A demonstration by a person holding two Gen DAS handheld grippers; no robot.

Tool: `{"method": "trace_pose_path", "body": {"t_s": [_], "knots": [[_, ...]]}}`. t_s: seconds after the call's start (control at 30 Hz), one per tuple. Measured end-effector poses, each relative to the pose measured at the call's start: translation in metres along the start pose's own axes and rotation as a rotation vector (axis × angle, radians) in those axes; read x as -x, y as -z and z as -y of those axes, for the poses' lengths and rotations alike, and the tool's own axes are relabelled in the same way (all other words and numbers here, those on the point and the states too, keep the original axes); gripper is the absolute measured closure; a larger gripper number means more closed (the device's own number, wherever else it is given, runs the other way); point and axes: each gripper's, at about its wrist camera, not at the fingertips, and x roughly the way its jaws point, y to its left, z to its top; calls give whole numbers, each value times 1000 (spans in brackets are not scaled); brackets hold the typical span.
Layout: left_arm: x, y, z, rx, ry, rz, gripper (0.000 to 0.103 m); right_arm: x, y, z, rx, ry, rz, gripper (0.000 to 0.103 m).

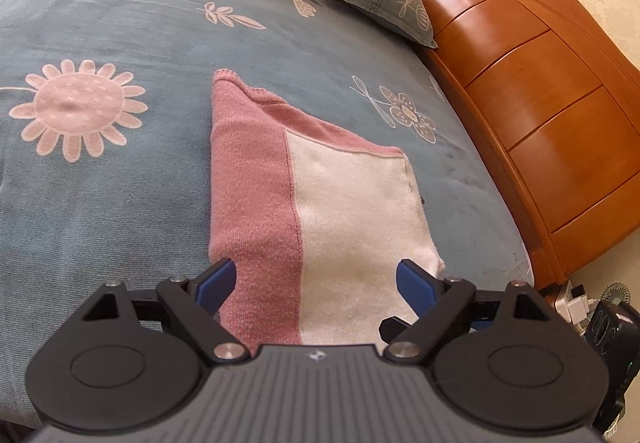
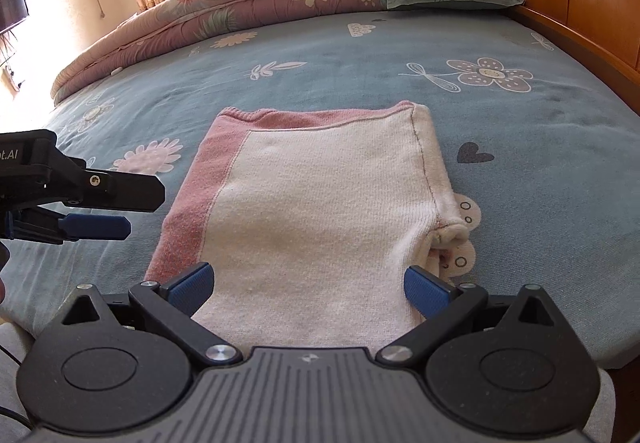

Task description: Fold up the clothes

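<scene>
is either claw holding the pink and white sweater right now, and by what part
Nothing is held. The left claw and the right claw are both open, their blue fingers spread either side of the folded sweater, which lies flat on the bed.

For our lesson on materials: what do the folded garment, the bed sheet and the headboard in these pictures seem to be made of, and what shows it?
Folded garment: knitted fabric, probably cotton or wool; fine ribbed rows and stitched seams show, matte.
Bed sheet: soft woven or brushed cloth, matte, with printed flowers.
Headboard: wood, apparently varnished; grain and glossy reflections show.
</scene>
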Motion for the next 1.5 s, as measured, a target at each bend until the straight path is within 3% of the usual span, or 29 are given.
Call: {"method": "trace_pose_path", "body": {"t_s": [0.4, 0.6, 0.87, 0.97, 1.17, 1.37, 1.5], "knots": [[17, 6, -4, -2, 2, 28, 16, 5, 20, 1, -34, -38, -56, 0], [15, 4, -10, 17, 11, 32, 16, 23, 20, 23, -120, -157, 10, 0], [5, 5, -11, 17, 22, 6, 16, 14, 33, 38, -162, -211, -30, 0], [2, 2, -15, 31, 19, 5, 16, 24, 30, 49, -204, -245, 12, 0], [-5, -2, -20, 40, 35, -3, 16, 33, 19, 69, -236, -204, 82, 0], [-12, -10, -44, 149, 119, -19, 16, 12, 12, 102, -338, -211, 65, 0], [-16, -22, -53, 199, 147, -9, 16, -13, -5, 127, -410, -219, 2, 0]]}}
